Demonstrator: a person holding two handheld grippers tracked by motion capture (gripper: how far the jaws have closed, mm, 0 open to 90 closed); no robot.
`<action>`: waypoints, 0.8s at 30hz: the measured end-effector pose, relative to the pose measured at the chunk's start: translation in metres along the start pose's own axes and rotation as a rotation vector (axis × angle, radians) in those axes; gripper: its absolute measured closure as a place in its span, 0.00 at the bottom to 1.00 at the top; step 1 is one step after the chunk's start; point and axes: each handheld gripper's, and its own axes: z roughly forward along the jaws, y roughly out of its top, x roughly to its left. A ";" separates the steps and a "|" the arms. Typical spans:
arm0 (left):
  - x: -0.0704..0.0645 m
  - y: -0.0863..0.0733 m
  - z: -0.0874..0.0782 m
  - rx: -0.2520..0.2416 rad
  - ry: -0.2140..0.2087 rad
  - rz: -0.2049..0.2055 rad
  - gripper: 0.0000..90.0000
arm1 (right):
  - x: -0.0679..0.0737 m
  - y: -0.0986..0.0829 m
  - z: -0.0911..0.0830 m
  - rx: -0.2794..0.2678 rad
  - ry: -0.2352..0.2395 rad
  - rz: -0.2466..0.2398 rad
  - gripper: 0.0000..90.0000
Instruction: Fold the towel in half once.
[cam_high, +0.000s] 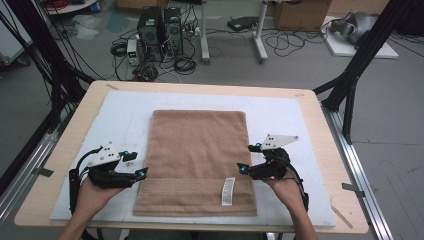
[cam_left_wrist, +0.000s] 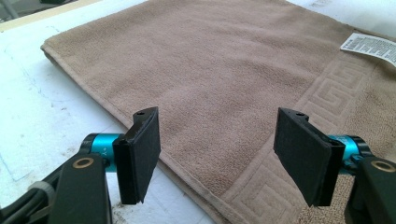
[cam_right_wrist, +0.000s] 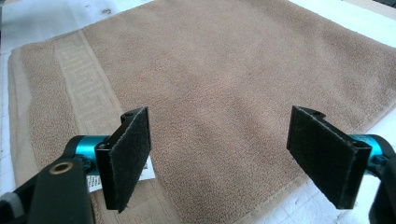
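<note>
The brown towel (cam_high: 199, 160) is flanked by the left gripper (cam_high: 134, 165) at 9 o'clock and the right gripper (cam_high: 249, 159) at 3 o'clock; both jaw pairs are spread wide, nothing held.

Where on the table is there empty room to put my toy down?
The white mat is bare beyond the towel's far edge and on its far left and right sides. It is crowded near the front: the left tongs and right tongs sit open at the towel's side edges.
</note>
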 end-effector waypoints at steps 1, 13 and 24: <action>0.000 0.000 0.000 -0.001 0.006 -0.003 0.35 | 0.000 0.001 0.000 0.001 -0.001 -0.006 0.23; 0.005 0.007 -0.003 0.004 0.016 0.004 0.34 | 0.001 0.007 -0.003 -0.005 -0.002 -0.017 0.22; 0.012 0.009 -0.001 -0.003 0.027 -0.005 0.33 | -0.003 0.011 -0.006 -0.009 0.000 -0.015 0.21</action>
